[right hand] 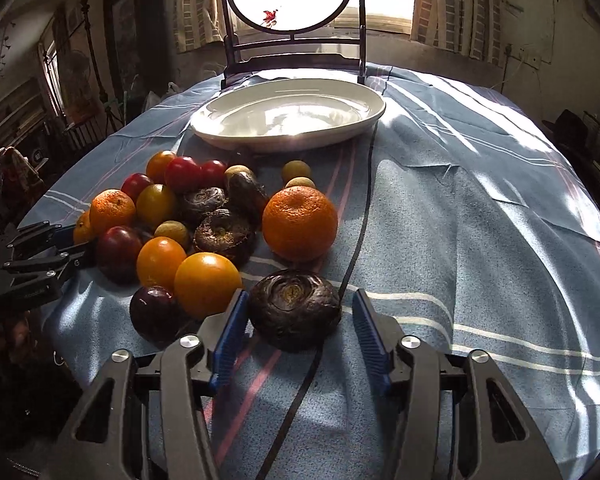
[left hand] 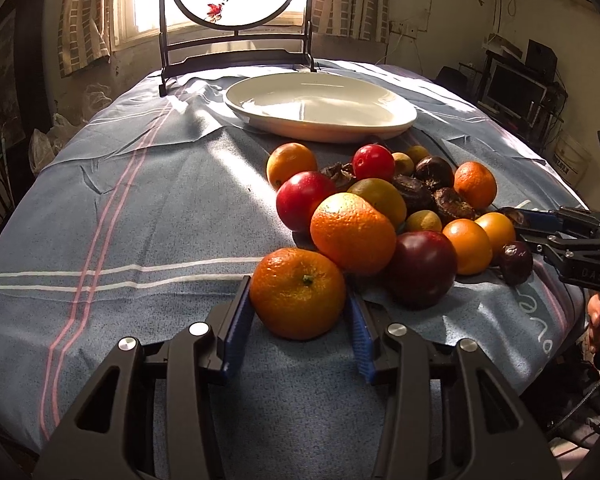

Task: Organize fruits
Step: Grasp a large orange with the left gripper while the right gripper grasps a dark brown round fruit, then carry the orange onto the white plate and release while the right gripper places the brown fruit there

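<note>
Low over the tablecloth [left hand: 140,208], left gripper [left hand: 298,312] clasps a mandarin [left hand: 298,298]; right gripper [right hand: 300,316] gapes around a dark fruit [right hand: 294,308].

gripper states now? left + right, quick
Left gripper: fingers closed against the mandarin, which rests on the cloth.
Right gripper: open, straddling the dark wrinkled fruit, not gripping.

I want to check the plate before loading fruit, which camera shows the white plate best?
The right wrist view: the white plate sits near centre, whole rim visible. The left wrist view shows it complete too, but flatter.
</note>
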`<state>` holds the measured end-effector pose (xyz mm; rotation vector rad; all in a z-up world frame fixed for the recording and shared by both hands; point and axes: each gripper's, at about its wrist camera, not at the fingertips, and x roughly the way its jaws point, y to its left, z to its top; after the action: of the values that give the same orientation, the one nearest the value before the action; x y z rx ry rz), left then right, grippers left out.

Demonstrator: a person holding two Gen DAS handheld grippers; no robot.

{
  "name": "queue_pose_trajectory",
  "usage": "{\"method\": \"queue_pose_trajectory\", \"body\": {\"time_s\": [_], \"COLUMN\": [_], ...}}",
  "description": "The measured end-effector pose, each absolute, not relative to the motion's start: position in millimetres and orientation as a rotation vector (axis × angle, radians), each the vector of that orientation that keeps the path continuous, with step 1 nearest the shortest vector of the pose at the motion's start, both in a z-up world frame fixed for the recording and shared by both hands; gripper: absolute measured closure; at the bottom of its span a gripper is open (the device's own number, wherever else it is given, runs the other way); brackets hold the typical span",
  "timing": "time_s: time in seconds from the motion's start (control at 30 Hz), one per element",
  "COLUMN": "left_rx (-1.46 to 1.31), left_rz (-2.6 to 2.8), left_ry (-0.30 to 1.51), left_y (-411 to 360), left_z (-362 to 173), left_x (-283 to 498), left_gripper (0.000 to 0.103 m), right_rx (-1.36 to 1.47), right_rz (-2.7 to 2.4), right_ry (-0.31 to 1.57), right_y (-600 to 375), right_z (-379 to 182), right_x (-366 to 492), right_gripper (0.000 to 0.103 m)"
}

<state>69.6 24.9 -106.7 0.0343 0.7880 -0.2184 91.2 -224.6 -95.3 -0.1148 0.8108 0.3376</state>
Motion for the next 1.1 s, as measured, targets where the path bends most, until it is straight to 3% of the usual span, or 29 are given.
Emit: {"method": "queue_pose_trajectory", "body": {"time_s": [0.67,0.93,1.1], "left_rx": [-0.044,0.003,-0.016], "left_rz": [-0.164,-0.261,-0.293], "left_ry": [0.688,0.696,0.803], "left_y": [62,33,6], "left_z": [-69,-28,-34], "left_x": [68,147,238], "left_gripper": [0.061,0.061,0.061], "right_rx": [0.057,0.056,0.069], "right_rz": [0.34,0.411,0.406], "right_ry": [0.732,0.732,0.823], "right_y": [-268,-242,-218], "right_z": [-57,-8,-20], "right_x": [95,177,263], "right_gripper": [0.057,0.057,0.057]}}
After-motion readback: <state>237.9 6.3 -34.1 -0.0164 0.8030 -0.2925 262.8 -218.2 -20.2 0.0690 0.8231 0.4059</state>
